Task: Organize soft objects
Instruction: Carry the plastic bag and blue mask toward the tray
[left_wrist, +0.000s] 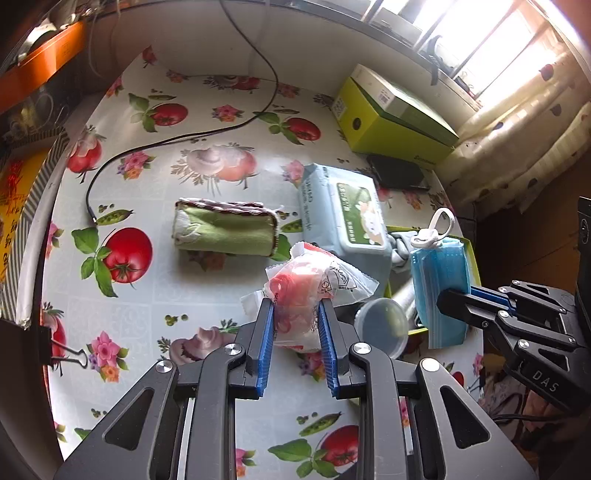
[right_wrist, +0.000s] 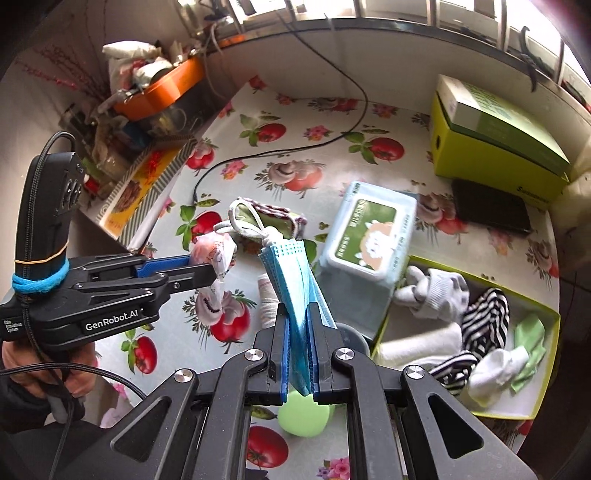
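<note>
Blue masks (right_wrist: 299, 291) pinched in right tongs (right_wrist: 298, 317), left tongs (left_wrist: 295, 314) gripping pink packet (left_wrist: 299, 295), socks (right_wrist: 484, 321) visible only from right wrist

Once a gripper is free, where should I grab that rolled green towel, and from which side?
Grip the green towel across the middle of the roll, coming down from above with one finger on each long side. It lies flat on the table, clear of the wipes pack, and its thin trimmed ends would probably unroll if pinched.

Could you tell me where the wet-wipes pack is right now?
The wipes pack sits mid-table, right of the green towel roll, against the sock tray's left end.
</note>
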